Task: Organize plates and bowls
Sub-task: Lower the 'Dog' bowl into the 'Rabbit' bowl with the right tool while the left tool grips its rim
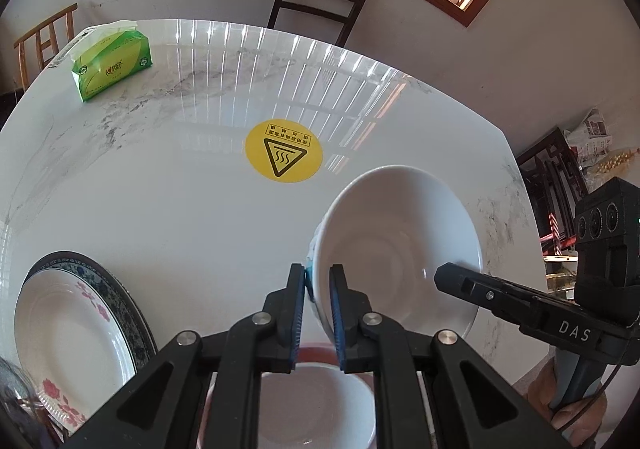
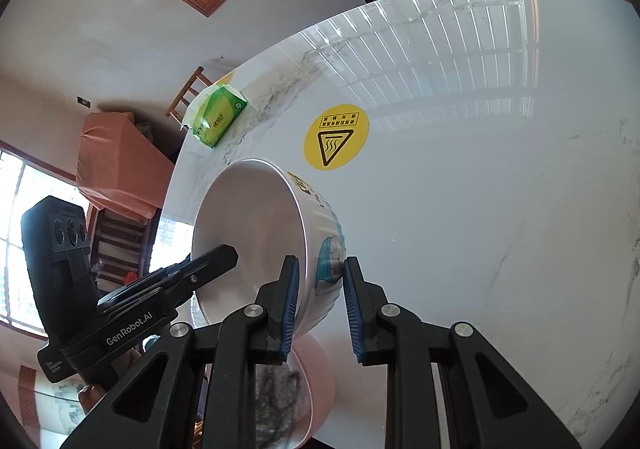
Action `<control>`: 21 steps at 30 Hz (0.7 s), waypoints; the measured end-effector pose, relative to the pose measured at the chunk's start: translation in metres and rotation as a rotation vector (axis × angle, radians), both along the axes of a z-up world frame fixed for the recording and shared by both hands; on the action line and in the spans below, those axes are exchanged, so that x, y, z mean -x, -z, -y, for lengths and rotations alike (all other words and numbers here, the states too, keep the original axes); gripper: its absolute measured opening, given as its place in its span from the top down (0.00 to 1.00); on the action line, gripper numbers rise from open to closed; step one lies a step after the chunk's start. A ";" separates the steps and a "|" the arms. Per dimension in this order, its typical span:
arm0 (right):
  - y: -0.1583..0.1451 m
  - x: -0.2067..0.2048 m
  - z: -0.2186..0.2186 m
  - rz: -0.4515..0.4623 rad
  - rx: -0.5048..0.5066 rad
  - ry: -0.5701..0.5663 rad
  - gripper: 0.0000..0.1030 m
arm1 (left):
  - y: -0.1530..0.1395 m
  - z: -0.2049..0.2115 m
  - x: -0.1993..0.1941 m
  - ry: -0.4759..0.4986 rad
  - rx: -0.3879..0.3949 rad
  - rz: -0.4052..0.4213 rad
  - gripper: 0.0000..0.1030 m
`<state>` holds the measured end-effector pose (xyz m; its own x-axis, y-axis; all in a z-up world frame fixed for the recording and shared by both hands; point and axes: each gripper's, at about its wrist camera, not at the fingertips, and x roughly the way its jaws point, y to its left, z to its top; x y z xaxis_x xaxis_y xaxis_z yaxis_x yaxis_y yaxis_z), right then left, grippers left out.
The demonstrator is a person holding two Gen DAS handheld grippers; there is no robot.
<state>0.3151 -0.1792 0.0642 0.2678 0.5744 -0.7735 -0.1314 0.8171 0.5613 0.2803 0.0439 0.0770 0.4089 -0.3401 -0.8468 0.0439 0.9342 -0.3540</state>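
While two tools grip one bowl (image 1: 396, 245), two plates (image 1: 68, 333) rest stacked.

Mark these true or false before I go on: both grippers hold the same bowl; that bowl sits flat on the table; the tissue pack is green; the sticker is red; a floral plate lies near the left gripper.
1. Both grippers hold the same bowl. True: the left gripper and right gripper each pinch its rim on opposite sides.
2. That bowl sits flat on the table. False: it is tilted and held above a pink bowl.
3. The tissue pack is green. True.
4. The sticker is red. False: it is yellow.
5. A floral plate lies near the left gripper. True.
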 end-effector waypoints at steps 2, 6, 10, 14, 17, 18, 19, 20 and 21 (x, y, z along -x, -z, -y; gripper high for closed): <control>-0.005 0.009 -0.001 0.010 -0.002 -0.009 0.78 | -0.005 -0.003 0.012 -0.003 0.009 0.007 0.87; -0.012 0.027 -0.005 0.020 -0.008 -0.026 0.78 | -0.013 -0.006 0.032 -0.006 0.008 0.023 0.87; -0.016 0.043 -0.008 0.027 -0.008 -0.040 0.78 | -0.019 -0.010 0.051 -0.003 0.005 0.032 0.87; -0.015 0.057 -0.010 0.026 -0.009 -0.052 0.78 | -0.019 -0.012 0.066 -0.004 0.004 0.032 0.87; -0.013 0.065 -0.011 0.019 -0.012 -0.059 0.78 | -0.017 -0.016 0.074 -0.008 0.009 0.029 0.87; -0.013 0.068 -0.012 0.018 -0.012 -0.062 0.78 | -0.017 -0.018 0.077 -0.008 0.011 0.026 0.86; -0.012 0.071 -0.013 0.019 -0.010 -0.064 0.78 | -0.016 -0.019 0.080 -0.007 0.012 0.025 0.86; -0.012 0.074 -0.013 0.019 -0.009 -0.067 0.78 | -0.015 -0.020 0.083 -0.007 0.013 0.023 0.86; -0.011 0.076 -0.014 0.019 -0.007 -0.071 0.78 | -0.014 -0.022 0.086 -0.010 0.016 0.021 0.86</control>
